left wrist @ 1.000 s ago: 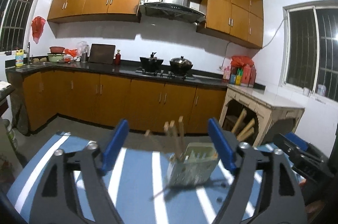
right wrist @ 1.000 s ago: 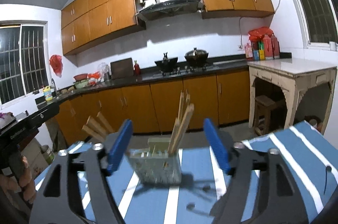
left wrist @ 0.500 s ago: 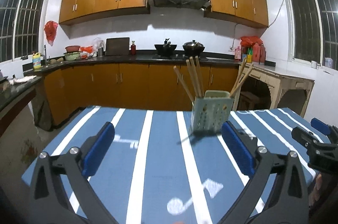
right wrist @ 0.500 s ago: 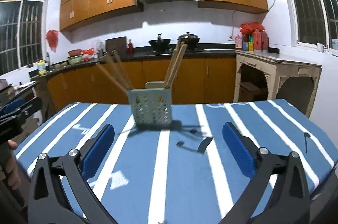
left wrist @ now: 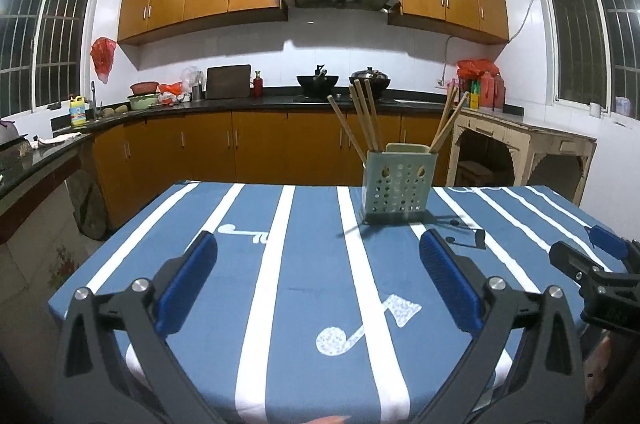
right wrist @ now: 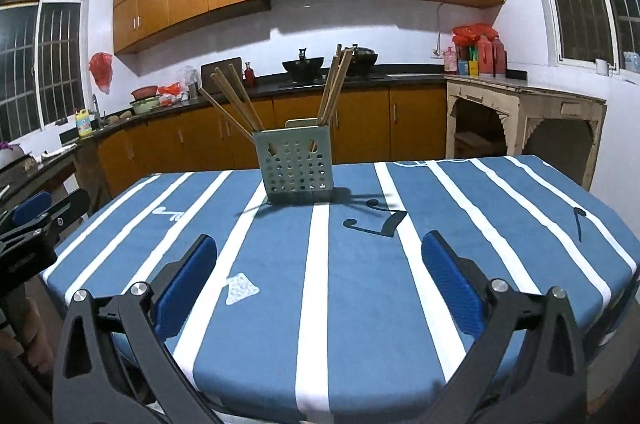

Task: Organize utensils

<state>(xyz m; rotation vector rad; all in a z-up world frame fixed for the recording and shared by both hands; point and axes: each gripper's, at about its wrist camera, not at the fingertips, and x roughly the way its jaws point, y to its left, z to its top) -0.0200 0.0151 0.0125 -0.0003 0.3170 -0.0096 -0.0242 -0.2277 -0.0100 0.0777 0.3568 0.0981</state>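
Note:
A pale green perforated utensil holder stands on the far half of a table with a blue cloth striped in white. Several wooden chopsticks lean out of its two compartments. My left gripper hovers wide open over the near part of the table, well short of the holder, nothing between its blue pads. My right gripper is likewise wide open and empty, near the front edge. Each gripper shows at the side of the other's view.
Kitchen counters with orange cabinets run behind the table, with pots on a stove. A worn white side table stands at the right. The table's left edge drops to the floor.
Both grippers pulled back from the holder and sank toward the near table edge. Their jaws spread wider. The holder now stands farther off, with chopsticks in it.

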